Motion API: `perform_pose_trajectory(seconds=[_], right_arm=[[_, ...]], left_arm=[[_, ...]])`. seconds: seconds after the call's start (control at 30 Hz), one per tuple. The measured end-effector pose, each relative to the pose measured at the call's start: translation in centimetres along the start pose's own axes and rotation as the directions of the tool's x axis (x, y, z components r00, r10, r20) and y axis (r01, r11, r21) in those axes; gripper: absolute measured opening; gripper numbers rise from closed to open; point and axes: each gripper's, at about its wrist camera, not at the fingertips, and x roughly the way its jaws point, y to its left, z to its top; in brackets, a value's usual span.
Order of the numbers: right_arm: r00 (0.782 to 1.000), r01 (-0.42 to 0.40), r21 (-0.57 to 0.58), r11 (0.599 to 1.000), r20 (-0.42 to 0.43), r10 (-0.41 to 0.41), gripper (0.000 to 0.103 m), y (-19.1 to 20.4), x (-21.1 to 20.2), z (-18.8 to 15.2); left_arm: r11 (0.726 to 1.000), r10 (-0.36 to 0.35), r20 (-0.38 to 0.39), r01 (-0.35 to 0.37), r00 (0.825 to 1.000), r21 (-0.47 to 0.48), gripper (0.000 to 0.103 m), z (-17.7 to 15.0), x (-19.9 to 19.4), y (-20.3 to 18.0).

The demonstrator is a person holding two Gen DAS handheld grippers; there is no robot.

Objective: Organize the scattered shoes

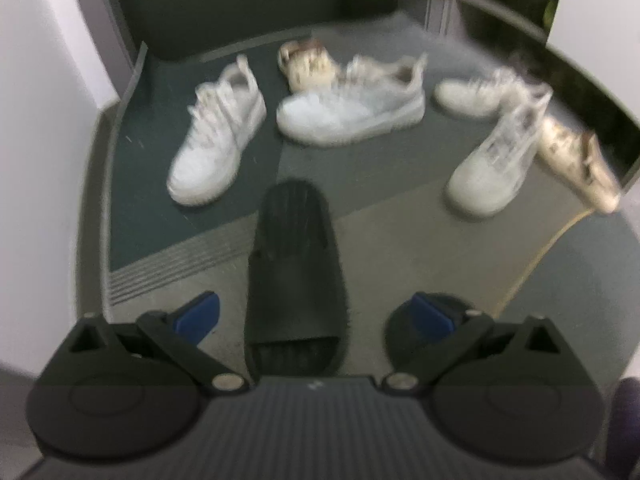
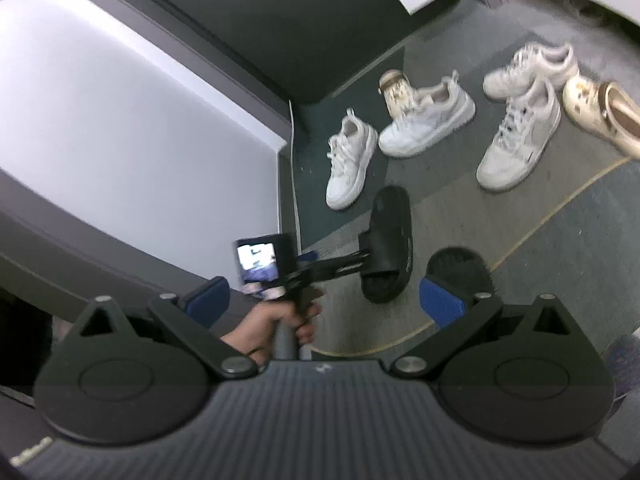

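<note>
Left hand-held gripper [image 1: 316, 314], jaws apart, straddles a black slide [image 1: 294, 276] on the floor; right hand-held gripper [image 2: 324, 296] apart, empty; sneakers [image 1: 350, 106] lie scattered beyond; likely next: closing on the slide.

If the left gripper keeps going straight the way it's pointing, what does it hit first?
Most likely the black slide sandal, which lies between the open fingers of the left gripper. The right wrist view shows the gripper already at the sandal's heel end, though whether they touch is unclear.

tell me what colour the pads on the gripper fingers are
Blue, on black finger arms; the right gripper's pads show it best in the right wrist view.
</note>
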Motion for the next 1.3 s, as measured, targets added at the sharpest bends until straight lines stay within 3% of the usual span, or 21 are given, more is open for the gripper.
perform_pose_trajectory(seconds=[0.2, 0.53, 0.6, 0.77, 0.9, 1.17, 1.3], right_arm=[[0.998, 0.037, 0.074, 0.997, -0.049, -0.033, 0.103, -0.9, 2.3, 0.4], [0.995, 0.093, 0.175, 0.98, 0.012, -0.097, 0.103, -0.8, 3.3, -0.5], [0.993, 0.112, 0.198, 0.974, 0.015, -0.118, 0.103, -1.1, 3.2, -1.1], [0.987, 0.137, 0.218, 0.966, 0.057, -0.153, 0.103, -1.3, 2.3, -2.8], [0.983, 0.117, 0.197, 0.973, 0.113, -0.142, 0.103, -0.8, 0.8, -3.4], [0.975, 0.103, 0.155, 0.983, 0.18, -0.131, 0.103, -0.1, -1.2, -4.2], [0.981, 0.094, 0.119, 0.988, 0.157, -0.112, 0.103, 0.4, -1.0, -5.1]], left_arm=[[0.999, -0.03, -0.086, 0.029, 0.996, -0.021, 0.103, 0.6, 8.2, 3.4], [0.991, -0.122, -0.155, 0.112, 0.98, -0.075, 0.103, 0.9, 14.4, 4.3], [0.996, -0.089, -0.139, 0.086, 0.986, -0.027, 0.103, 0.7, 14.8, 3.6], [0.999, -0.017, -0.1, 0.014, 0.995, -0.034, 0.095, 0.2, 14.1, 2.9], [1.0, -0.007, -0.093, 0.007, 0.996, -0.006, 0.092, -0.9, 11.2, 2.8], [0.998, -0.004, -0.106, 0.01, 0.994, 0.057, 0.092, -7.1, 5.6, 3.3], [0.996, -0.031, -0.132, 0.041, 0.991, 0.075, 0.093, -10.6, 4.0, 3.0]])
